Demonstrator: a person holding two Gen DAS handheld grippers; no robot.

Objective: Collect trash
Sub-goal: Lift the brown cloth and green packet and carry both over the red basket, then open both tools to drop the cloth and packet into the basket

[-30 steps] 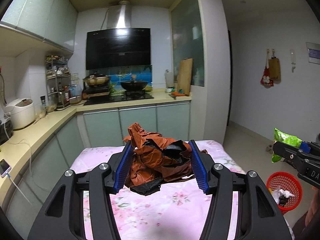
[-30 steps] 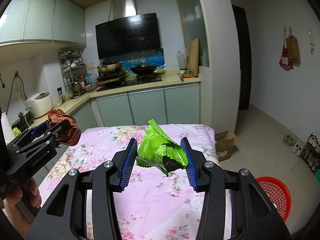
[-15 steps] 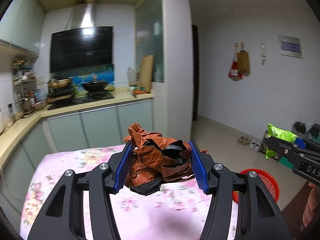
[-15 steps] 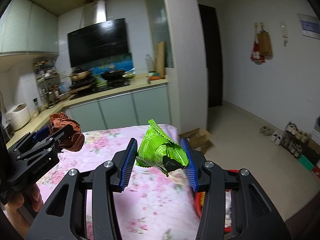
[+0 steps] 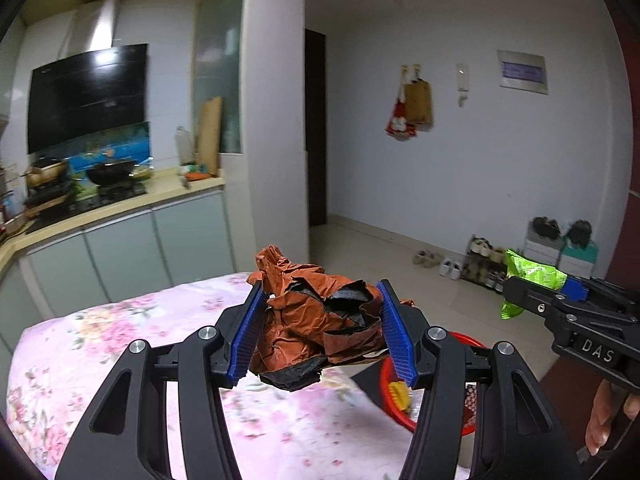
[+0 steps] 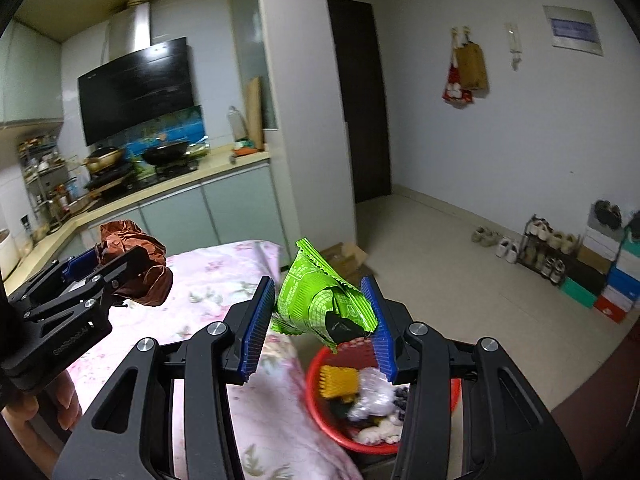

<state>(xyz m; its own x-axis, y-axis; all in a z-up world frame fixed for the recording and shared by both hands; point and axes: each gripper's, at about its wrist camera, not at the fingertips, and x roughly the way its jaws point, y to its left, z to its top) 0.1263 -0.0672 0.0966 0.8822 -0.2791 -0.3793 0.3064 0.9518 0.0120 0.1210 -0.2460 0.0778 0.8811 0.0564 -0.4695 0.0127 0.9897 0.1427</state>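
Observation:
My left gripper (image 5: 320, 332) is shut on a crumpled brown and black wrapper (image 5: 316, 320), held above the right end of the floral table (image 5: 120, 340). It also shows in the right wrist view (image 6: 132, 260). My right gripper (image 6: 320, 320) is shut on a crumpled green wrapper (image 6: 320, 300), held over the near-left rim of the red basket (image 6: 316, 396) on the floor. The green wrapper also shows in the left wrist view (image 5: 528, 276). The basket (image 5: 386, 384) holds several pieces of trash.
The table's right edge (image 6: 288, 360) runs beside the basket. A kitchen counter (image 5: 120, 208) with a stove stands behind. A shoe rack (image 6: 548, 248) and stacked boxes (image 6: 612, 276) line the far right wall. A cardboard box (image 6: 344, 256) lies on the floor.
Both grippers have swung to the right with their wrappers still held. The red basket has come into view below the right gripper and nearer the left one.

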